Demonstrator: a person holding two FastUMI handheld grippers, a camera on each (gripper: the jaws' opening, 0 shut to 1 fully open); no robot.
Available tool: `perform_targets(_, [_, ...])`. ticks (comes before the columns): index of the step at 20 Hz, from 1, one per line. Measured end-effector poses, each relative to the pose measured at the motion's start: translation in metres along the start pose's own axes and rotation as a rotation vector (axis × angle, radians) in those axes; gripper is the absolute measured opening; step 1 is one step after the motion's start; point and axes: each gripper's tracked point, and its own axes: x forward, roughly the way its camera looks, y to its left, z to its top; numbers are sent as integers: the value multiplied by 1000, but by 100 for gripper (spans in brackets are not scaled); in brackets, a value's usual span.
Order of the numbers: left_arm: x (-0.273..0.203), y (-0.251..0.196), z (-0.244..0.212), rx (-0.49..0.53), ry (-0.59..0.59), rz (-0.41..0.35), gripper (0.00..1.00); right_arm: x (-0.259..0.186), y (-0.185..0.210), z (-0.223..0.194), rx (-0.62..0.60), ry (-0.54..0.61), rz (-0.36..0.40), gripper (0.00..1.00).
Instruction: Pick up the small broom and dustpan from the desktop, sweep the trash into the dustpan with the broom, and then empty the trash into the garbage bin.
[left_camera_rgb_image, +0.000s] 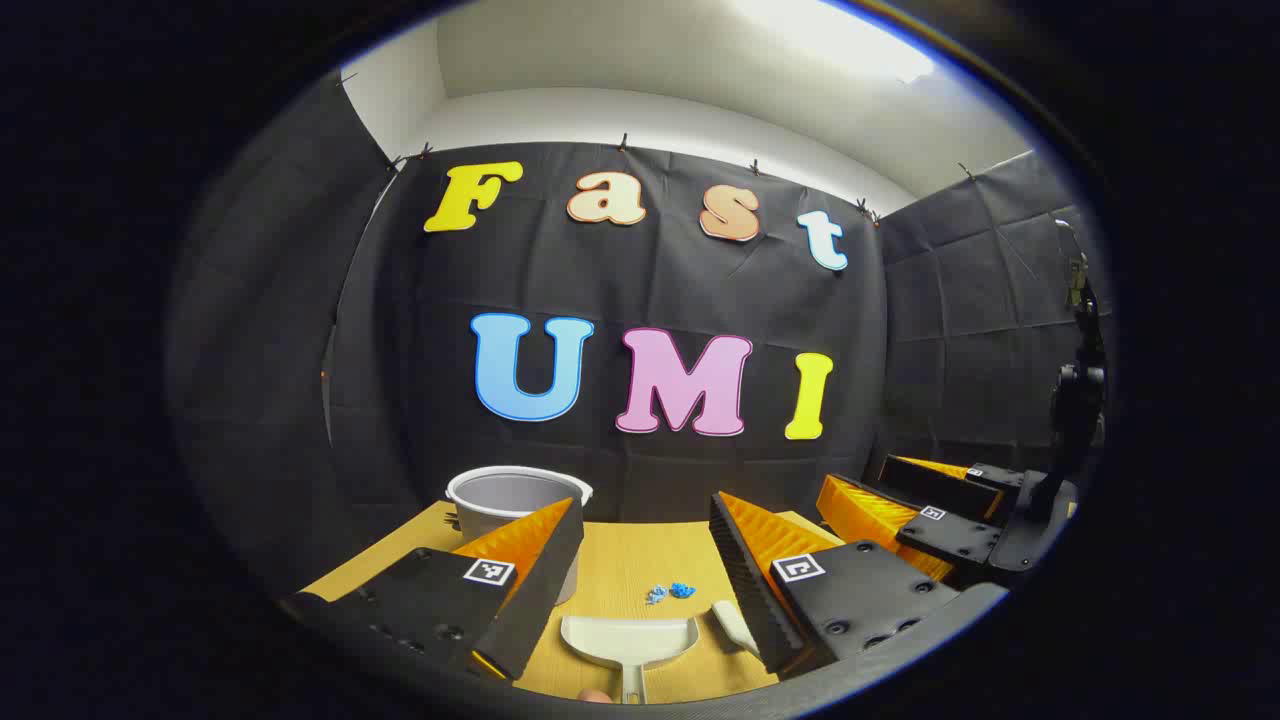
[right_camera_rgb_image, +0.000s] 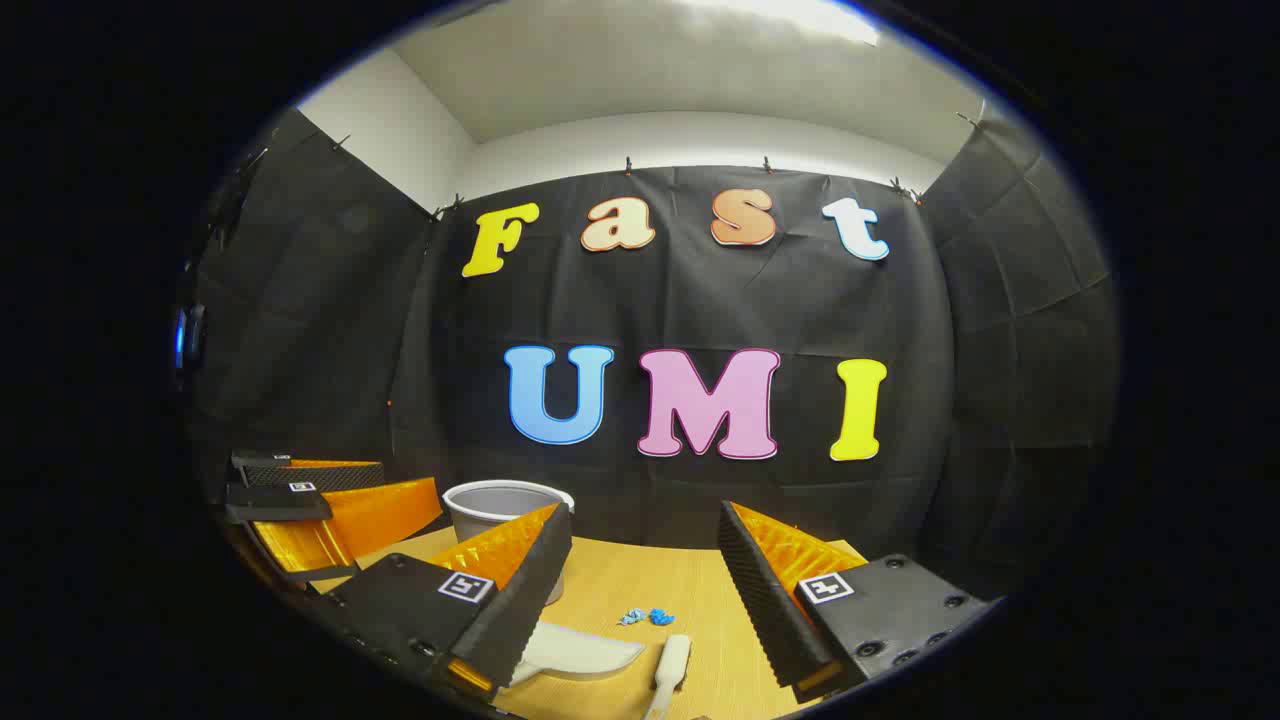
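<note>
I hold both tongs above a light wooden worktop (left_camera_rgb_image: 640, 565) in a booth hung with black cloth, white wall and ceiling above it. My left tongs (left_camera_rgb_image: 640, 570) are released, fingers wide apart, gripping nothing; my right tongs (right_camera_rgb_image: 640, 590) are spread the same way, also bare. The white dustpan (left_camera_rgb_image: 628, 638) lies flat on the worktop at its near edge, with the small broom (right_camera_rgb_image: 670, 665) just beside it on the right. Blue scraps of trash (left_camera_rgb_image: 671, 592) sit just beyond them. The grey garbage bin (left_camera_rgb_image: 515, 500) stands at the far left, by the cloth wall.
</note>
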Motion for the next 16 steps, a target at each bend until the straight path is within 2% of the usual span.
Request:
perform_targets(7, [-9, 6, 4, -1, -17, 37, 76, 2, 4, 1, 11, 6, 19, 91])
perform_targets(10, [-8, 5, 3, -9, -19, 31, 76, 3, 3, 2, 0, 5, 15, 91])
perform_targets(11, [-6, 4, 2, -12, -17, 26, 76, 2, 1, 3, -5, 3, 10, 94])
perform_targets(12, [-5, 3, 0, -15, -11, 21, 76, 1, 0, 3, -8, 1, 5, 91])
perform_targets(16, [-1, -3, 1, -8, -14, -10, 76, -1, -7, 6, -14, -6, -30, 91])
